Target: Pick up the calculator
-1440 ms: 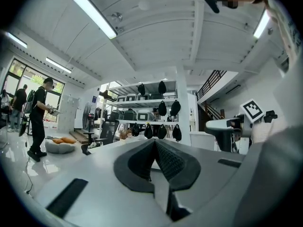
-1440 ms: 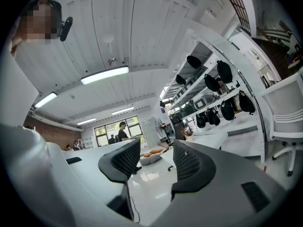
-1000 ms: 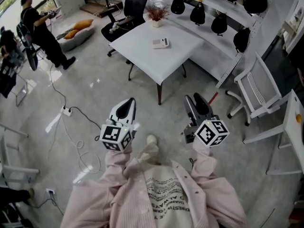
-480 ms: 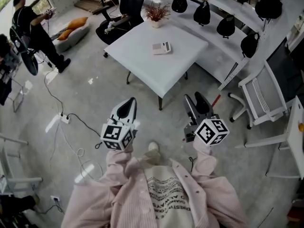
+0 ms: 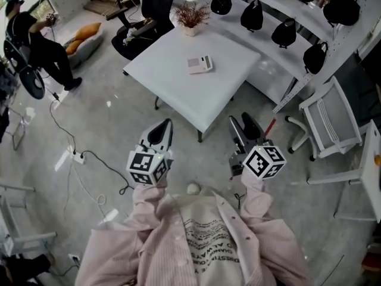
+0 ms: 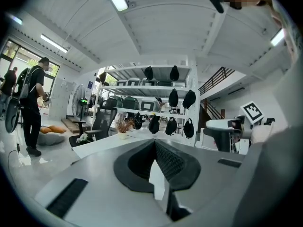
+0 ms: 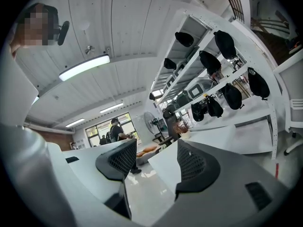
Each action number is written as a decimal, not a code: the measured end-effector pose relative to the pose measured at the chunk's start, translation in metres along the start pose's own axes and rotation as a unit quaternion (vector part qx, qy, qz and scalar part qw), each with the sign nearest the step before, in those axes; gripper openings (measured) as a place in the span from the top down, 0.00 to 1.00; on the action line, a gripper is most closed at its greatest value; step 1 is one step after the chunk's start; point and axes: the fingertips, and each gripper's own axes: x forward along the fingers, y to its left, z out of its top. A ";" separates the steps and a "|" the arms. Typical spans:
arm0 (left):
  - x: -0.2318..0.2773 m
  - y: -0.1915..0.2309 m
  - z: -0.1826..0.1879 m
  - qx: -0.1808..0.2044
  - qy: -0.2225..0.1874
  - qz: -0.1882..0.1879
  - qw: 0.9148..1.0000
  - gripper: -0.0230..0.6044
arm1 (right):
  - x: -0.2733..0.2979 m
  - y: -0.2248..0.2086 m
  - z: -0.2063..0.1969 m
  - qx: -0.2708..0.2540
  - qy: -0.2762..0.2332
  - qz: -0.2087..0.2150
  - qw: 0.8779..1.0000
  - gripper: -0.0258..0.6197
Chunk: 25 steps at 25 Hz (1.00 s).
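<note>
The calculator point(image 5: 199, 64), pale with a small screen, lies near the middle of the white table point(image 5: 221, 91), well ahead of both grippers. My left gripper point(image 5: 162, 130) hangs over the floor short of the table's near corner, its jaws shut on nothing point(image 6: 154, 143). To its right my right gripper point(image 5: 243, 124) is level with it and open; its jaws have just been opening, and only the table corner shows between them point(image 7: 156, 162). Neither gripper view shows the calculator.
A potted plant point(image 5: 190, 18) stands at the table's far edge, a black office chair point(image 5: 149, 8) behind it. Shelves with black bags point(image 5: 280, 22) run along the right, with a white chair point(image 5: 327, 121) below. Cables point(image 5: 80, 159) lie on the floor left; a person point(image 5: 33, 37) stands far left.
Both grippers have come closer to the table together with the person holding them. The table and calculator sit lower and larger in the head view. The calculator has not moved.
</note>
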 end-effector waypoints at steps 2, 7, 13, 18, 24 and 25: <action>0.005 0.005 -0.003 -0.001 0.004 -0.001 1.000 0.96 | 0.008 -0.003 -0.002 0.004 0.002 0.000 1.000 0.60; 0.014 0.018 -0.009 -0.008 0.012 0.006 1.000 0.96 | 0.025 -0.010 -0.006 0.009 0.008 -0.004 1.000 0.60; 0.036 0.035 -0.017 -0.018 0.021 0.012 1.000 0.96 | 0.049 -0.029 -0.012 0.018 0.019 -0.009 1.000 0.60; 0.067 0.058 -0.015 -0.023 0.026 0.014 0.999 0.96 | 0.088 -0.046 -0.011 0.026 0.024 -0.009 0.999 0.60; 0.111 0.087 -0.018 -0.039 0.040 0.020 0.998 0.96 | 0.141 -0.070 -0.015 0.039 0.044 -0.010 0.998 0.60; 0.120 0.092 -0.019 -0.043 0.042 0.022 0.998 0.96 | 0.151 -0.076 -0.015 0.042 0.048 -0.010 0.998 0.60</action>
